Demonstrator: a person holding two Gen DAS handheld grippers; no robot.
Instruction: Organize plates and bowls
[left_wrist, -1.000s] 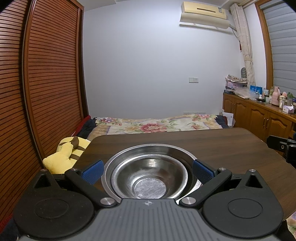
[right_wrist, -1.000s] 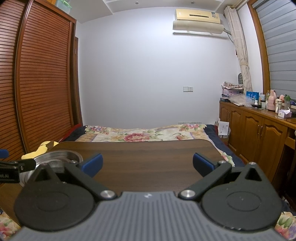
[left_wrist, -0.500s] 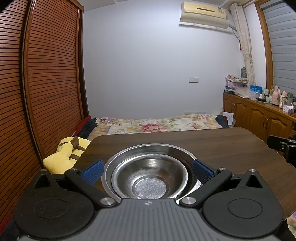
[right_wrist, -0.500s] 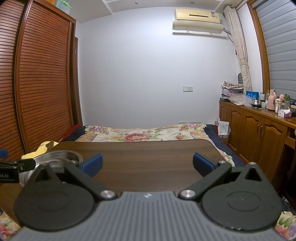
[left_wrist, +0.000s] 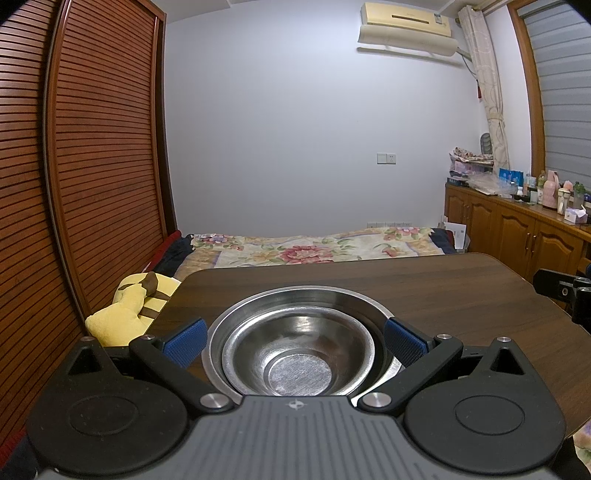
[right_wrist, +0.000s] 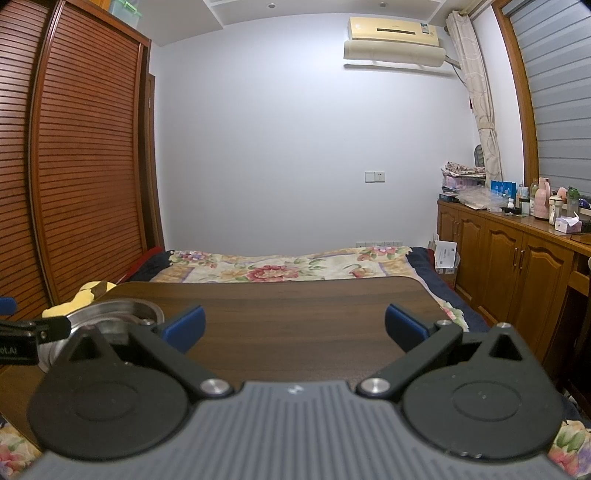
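A small steel bowl (left_wrist: 299, 369) sits nested inside a wider steel dish (left_wrist: 295, 295) on the dark wooden table (left_wrist: 424, 288), near its left front corner. My left gripper (left_wrist: 293, 341) is open, its blue pads standing on either side of the nested dishes without touching them. In the right wrist view the same stacked dishes (right_wrist: 114, 314) show at the left, partly hidden behind the left gripper's body. My right gripper (right_wrist: 293, 325) is open over bare table, with nothing between its fingers.
A yellow plush toy (left_wrist: 129, 306) lies just off the table's left edge. Beyond the table is a bed with a floral cover (left_wrist: 314, 251). Slatted wardrobe doors (left_wrist: 92, 166) stand on the left, and a wooden cabinet (right_wrist: 517, 266) with bottles on the right.
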